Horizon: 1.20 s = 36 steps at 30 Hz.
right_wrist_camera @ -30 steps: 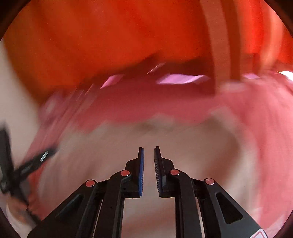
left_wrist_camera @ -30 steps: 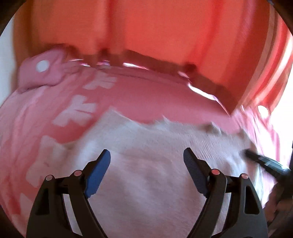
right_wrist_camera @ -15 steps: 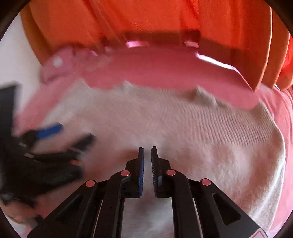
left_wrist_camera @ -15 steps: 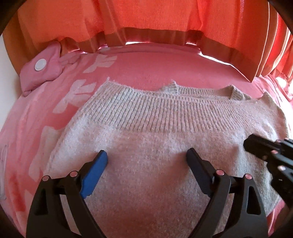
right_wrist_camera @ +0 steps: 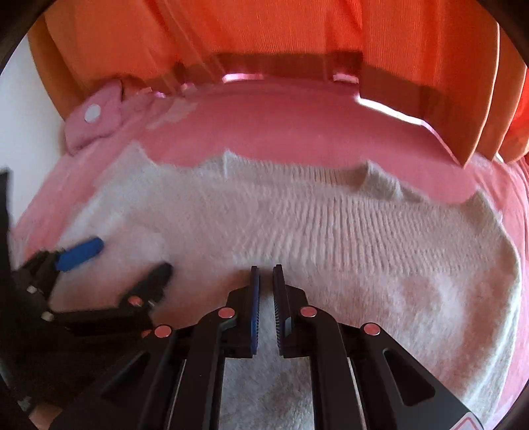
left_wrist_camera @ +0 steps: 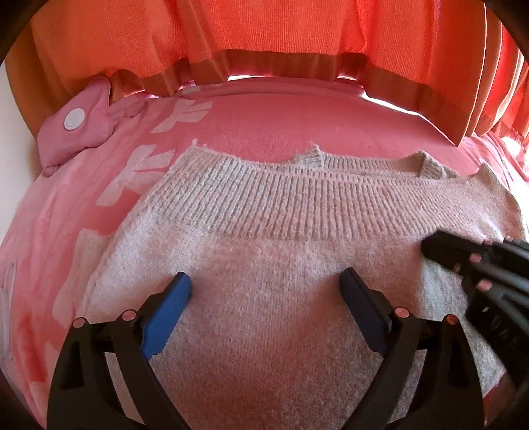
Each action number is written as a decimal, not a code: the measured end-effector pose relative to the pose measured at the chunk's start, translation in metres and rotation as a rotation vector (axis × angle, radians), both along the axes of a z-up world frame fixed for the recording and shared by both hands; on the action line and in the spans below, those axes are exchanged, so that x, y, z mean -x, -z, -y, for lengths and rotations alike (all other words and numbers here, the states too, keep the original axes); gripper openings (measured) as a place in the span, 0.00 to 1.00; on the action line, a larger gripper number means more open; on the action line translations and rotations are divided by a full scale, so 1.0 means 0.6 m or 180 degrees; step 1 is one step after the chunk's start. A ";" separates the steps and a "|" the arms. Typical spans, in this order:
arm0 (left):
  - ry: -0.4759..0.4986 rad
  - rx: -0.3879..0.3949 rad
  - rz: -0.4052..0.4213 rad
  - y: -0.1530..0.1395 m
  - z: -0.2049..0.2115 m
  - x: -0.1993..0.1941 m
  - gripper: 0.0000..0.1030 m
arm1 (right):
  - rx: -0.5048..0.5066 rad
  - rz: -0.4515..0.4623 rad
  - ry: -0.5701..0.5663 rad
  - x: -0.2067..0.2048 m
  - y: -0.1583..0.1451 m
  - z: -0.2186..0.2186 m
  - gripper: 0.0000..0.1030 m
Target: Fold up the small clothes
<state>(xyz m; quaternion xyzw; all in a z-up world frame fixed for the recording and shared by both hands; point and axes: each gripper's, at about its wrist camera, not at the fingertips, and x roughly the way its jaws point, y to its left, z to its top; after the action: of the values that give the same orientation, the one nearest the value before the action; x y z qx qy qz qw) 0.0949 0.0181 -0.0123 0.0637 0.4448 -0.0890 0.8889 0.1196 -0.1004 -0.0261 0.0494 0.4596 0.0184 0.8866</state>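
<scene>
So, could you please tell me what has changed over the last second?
Both tools came forward over the sweater, whose ribbed hem now lies in full view. The right tool sits nearer the left tool. Unchanged: the left is open, the right nearly closed, neither gripping cloth; the sweater lies flat on the pink blanket.

A pink bedspread [left_wrist_camera: 264, 119] with pale leaf prints, orange curtains [left_wrist_camera: 264, 29] hanging behind, a pink snap-buttoned pouch [left_wrist_camera: 76, 129] at the far left
</scene>
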 end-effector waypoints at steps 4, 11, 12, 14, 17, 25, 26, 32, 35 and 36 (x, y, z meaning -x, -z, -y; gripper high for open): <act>0.0005 -0.0018 0.0021 0.001 0.000 0.000 0.87 | 0.0177 -0.0130 0.0019 -0.022 0.017 -0.004 0.07; -0.0111 0.0159 0.0150 -0.023 -0.030 -0.003 0.87 | 0.0266 0.0079 0.0254 -0.033 -0.013 0.029 0.08; -0.0204 0.0181 0.0197 -0.029 -0.045 -0.010 0.87 | 0.0236 0.0093 0.0365 -0.032 -0.018 0.052 0.08; -0.0365 0.0236 0.0145 -0.028 -0.073 -0.029 0.87 | 0.0126 0.0072 0.0539 -0.029 -0.019 0.087 0.09; -0.0561 0.0406 -0.0184 -0.002 -0.108 -0.065 0.87 | -0.0153 -0.0090 0.0619 -0.029 -0.003 0.124 0.12; -0.0480 0.0004 -0.0009 -0.002 -0.070 -0.054 0.88 | 0.0022 0.0005 0.0456 -0.023 -0.014 0.084 0.11; -0.0482 0.0086 0.0001 -0.008 -0.076 -0.049 0.88 | -0.0029 0.0057 0.0369 -0.012 -0.023 0.073 0.11; -0.0526 0.0388 0.0194 -0.060 -0.121 0.003 0.88 | 0.0347 -0.0171 -0.0063 -0.003 0.019 0.002 0.11; -0.0704 0.0555 0.0169 -0.065 -0.159 0.044 0.88 | 0.0431 -0.0151 -0.0064 -0.003 0.018 -0.003 0.11; -0.0779 0.0632 0.0094 -0.057 -0.177 0.060 0.88 | 0.0435 -0.0153 -0.0067 -0.004 0.017 -0.003 0.11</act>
<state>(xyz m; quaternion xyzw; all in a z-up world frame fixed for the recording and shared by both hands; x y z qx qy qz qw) 0.0591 0.1241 0.0218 -0.0779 0.4251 -0.0227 0.9015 0.1220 -0.0985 -0.0361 -0.0156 0.4814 -0.0048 0.8764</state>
